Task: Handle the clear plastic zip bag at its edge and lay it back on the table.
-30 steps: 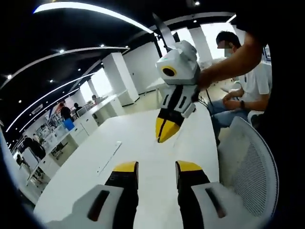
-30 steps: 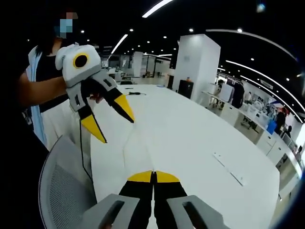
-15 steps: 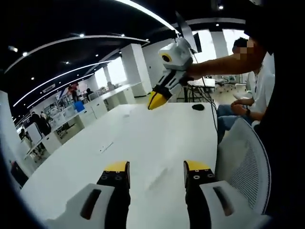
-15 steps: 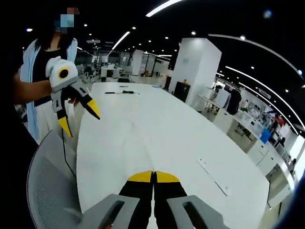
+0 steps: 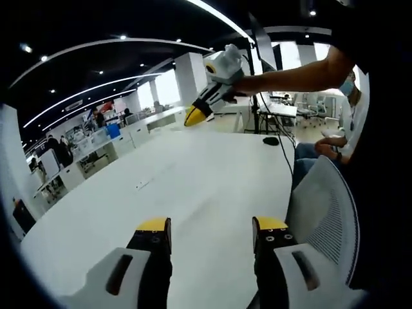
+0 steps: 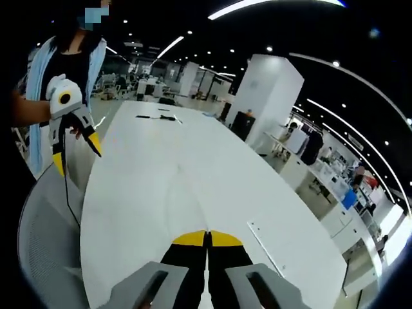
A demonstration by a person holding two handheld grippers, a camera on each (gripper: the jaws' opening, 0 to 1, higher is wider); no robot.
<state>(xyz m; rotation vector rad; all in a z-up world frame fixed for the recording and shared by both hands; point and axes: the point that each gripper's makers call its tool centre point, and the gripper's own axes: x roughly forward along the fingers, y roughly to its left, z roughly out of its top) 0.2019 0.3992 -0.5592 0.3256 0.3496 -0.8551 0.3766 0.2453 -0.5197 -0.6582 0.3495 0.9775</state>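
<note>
The clear zip bag (image 6: 187, 193) shows as a faint see-through sheet with thin edge lines, rising from my right gripper (image 6: 207, 234), whose yellow-tipped jaws are shut on its edge. Through it I see the white table (image 6: 141, 161). In the left gripper view the right gripper (image 5: 195, 116) is held high over the far part of the table (image 5: 193, 174) by a person's outstretched arm; the bag is too faint to make out there. My left gripper (image 5: 212, 225) stands open over the near table edge, with nothing between its jaws. It appears small in the right gripper view, the left gripper (image 6: 76, 154) open.
A grey mesh chair (image 5: 325, 215) stands against the table edge beside the left gripper, also seen as the chair (image 6: 45, 244). A cable slot (image 6: 264, 248) is set in the tabletop. Small dark items (image 6: 158, 116) lie at the far end. A seated person (image 5: 338, 129) is to the right.
The two grippers have drawn apart: the right one has risen and moved away over the table with the bag, and the left looks smaller in the right gripper view. Both keep their states.
</note>
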